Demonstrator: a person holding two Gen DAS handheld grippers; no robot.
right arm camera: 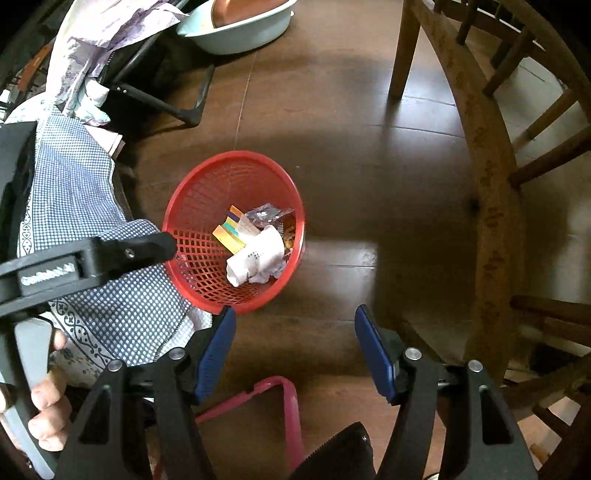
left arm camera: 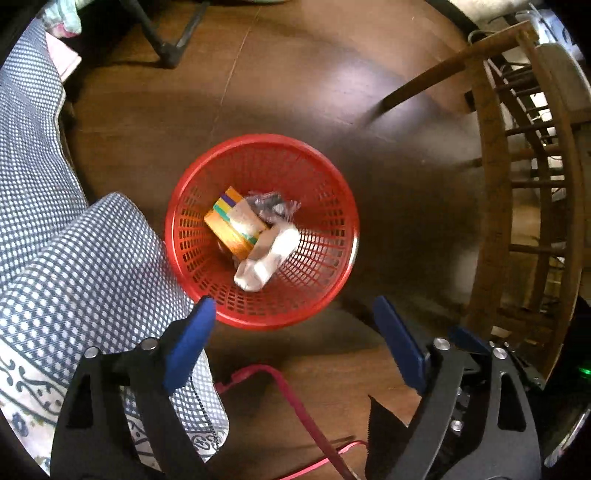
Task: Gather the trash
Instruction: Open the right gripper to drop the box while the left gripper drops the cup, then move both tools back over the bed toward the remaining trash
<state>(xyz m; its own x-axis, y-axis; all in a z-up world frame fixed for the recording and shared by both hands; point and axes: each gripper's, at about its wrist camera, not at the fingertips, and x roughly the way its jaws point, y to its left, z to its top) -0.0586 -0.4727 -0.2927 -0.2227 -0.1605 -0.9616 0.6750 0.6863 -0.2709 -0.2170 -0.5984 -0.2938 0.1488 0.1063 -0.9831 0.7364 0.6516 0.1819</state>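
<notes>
— Dark wooden floor [left arm camera: 303, 92], glossy planks, with red basket [left arm camera: 343, 206] standing on it as landmark. Any writing readable?

— None legible. Only coloured stripes, purple, yellow and green, on orange-and-white carton [left arm camera: 232, 225] lying inside basket. Too blurred for brand.

— Rest of trash?

— Crumpled white paper [left arm camera: 269, 254] beside carton, touching it; crinkled clear wrapper [left arm camera: 271, 205] behind both, all at bottom of basket. Round, perforated plastic lattice walls, smooth rim.

— Grippers?

— Left gripper [left arm camera: 293, 317] hovering above near rim of basket, blue ribbed fingers [left arm camera: 192, 339] spread wide, holding nothing. Right gripper [right arm camera: 293, 326] likewise just short of basket, jaws apart, empty.

— Surroundings?

— Left of basket, touching its wall: blue-and-white dotted cloth [left arm camera: 92, 266] with paisley border. Right of basket, well apart: curved wooden chair [right arm camera: 491, 206] with spindles. Beyond basket: pale green basin [right arm camera: 240, 33]. Nearer than basket: pink frame [right arm camera: 284, 406], thin and rounded.
</notes>
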